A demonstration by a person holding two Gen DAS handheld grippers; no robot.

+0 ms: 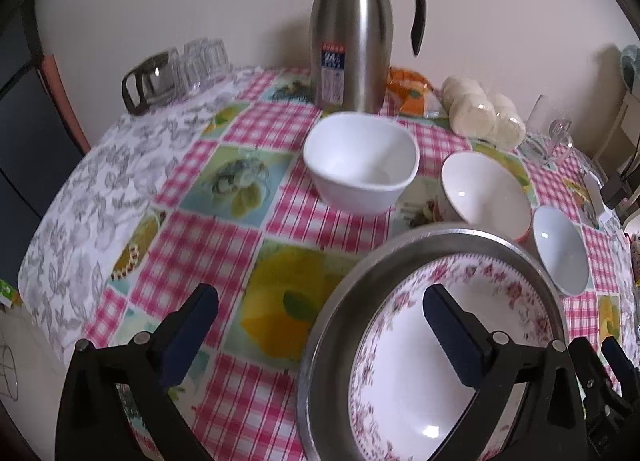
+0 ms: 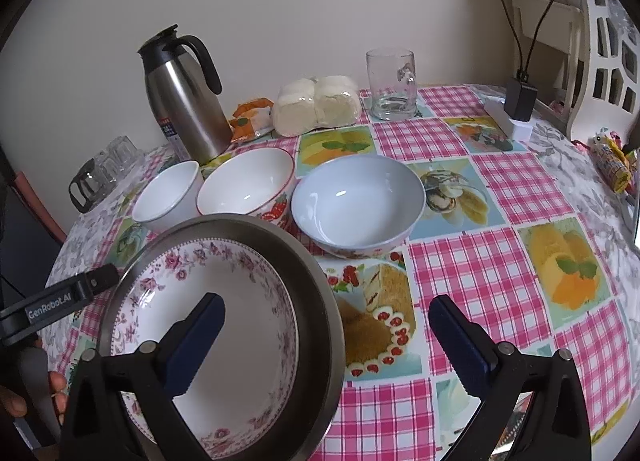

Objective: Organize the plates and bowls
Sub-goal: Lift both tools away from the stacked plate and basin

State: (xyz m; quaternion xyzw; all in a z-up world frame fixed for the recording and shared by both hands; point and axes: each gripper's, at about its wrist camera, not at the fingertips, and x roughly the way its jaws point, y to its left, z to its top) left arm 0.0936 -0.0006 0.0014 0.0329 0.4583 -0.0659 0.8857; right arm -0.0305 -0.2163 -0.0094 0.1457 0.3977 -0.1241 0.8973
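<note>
A floral plate [image 1: 420,381] [image 2: 240,301] lies inside a steel plate [image 1: 340,301] [image 2: 320,281] on the checked tablecloth. My left gripper [image 1: 324,329] is open and straddles the stack's left rim, with one finger over the floral plate and the other over the cloth. My right gripper [image 2: 328,341] is open and straddles the right rim the same way. Neither pad presses on the plates. Behind the stack stand a white square bowl [image 1: 360,161] [image 2: 168,193], a red-rimmed strawberry bowl [image 1: 484,189] [image 2: 244,185] and a pale blue bowl [image 1: 560,249] [image 2: 356,201].
A steel thermos jug [image 1: 352,49] [image 2: 184,101], a bag of buns [image 1: 484,113] [image 2: 316,105] and an orange snack packet [image 2: 248,117] line the wall. Glasses [image 1: 200,61] and a glass pot [image 1: 148,81] stand far left. A glass mug [image 2: 392,81] and a plugged adapter [image 2: 520,101] are far right.
</note>
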